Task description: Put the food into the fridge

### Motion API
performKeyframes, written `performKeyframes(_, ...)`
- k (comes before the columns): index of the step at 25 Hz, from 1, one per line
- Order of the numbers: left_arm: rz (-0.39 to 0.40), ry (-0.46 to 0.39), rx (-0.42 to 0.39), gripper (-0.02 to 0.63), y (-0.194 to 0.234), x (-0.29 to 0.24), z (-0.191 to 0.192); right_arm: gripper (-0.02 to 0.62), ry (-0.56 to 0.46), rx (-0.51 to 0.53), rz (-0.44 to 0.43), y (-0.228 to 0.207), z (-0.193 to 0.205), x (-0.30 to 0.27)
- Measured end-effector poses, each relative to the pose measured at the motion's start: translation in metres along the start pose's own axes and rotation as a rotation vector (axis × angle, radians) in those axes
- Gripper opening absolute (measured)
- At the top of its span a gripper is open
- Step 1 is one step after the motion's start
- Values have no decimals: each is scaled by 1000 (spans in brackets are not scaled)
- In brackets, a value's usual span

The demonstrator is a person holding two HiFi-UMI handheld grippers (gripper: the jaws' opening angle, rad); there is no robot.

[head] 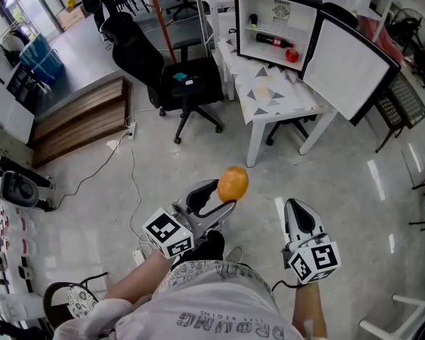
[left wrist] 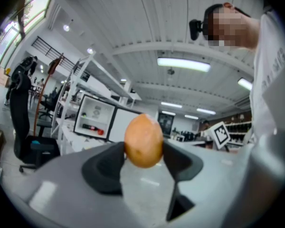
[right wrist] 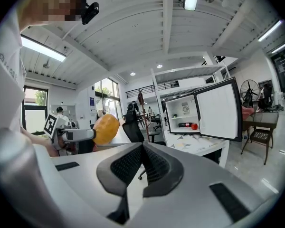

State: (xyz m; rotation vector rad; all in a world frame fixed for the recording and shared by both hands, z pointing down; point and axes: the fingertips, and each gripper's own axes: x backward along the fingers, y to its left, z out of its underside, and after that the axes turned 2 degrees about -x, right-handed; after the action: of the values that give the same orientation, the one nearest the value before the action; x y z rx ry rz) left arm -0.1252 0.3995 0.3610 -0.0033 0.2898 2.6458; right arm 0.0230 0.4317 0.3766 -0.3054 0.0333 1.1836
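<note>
An orange (head: pixel 232 183) (left wrist: pixel 143 141) sits clamped between the pads of my left gripper (head: pixel 227 193) (left wrist: pixel 143 156), held in the air above the floor. The same orange (right wrist: pixel 106 129) shows at the left of the right gripper view. My right gripper (head: pixel 295 212) (right wrist: pixel 142 161) has its jaws pressed together with nothing in them. Ahead, a small black fridge (head: pixel 275 25) (right wrist: pixel 186 118) stands on a white table (head: pixel 278 98), its door (head: pixel 351 66) swung open to the right. Inside lie a bottle (head: pixel 270 40) and a red fruit (head: pixel 292 55).
A black office chair (head: pixel 177 76) stands left of the table. A wooden platform (head: pixel 81 119) lies at the left, and a white cable (head: pixel 131 168) trails over the floor toward a power strip near my feet. More chairs and a fan (head: pixel 409 21) sit at the right.
</note>
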Motion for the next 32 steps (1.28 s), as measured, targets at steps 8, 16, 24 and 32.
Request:
performKeyframes(8,-10,3,15,262,26,-16,3,2,12,12,-5,-14,-5,-28)
performKeyframes(16,-4,-5,30,262,70,-45,-2,3,26,15,-1,-34,-14,-75)
performKeyframes(24,8,2,37,262,123,-67,-11,3,31,10,6,-47,-27,-130)
performKeyframes(32,24,13,44,262,180,-87,-25,3,39,2,22,-57,-40,-189)
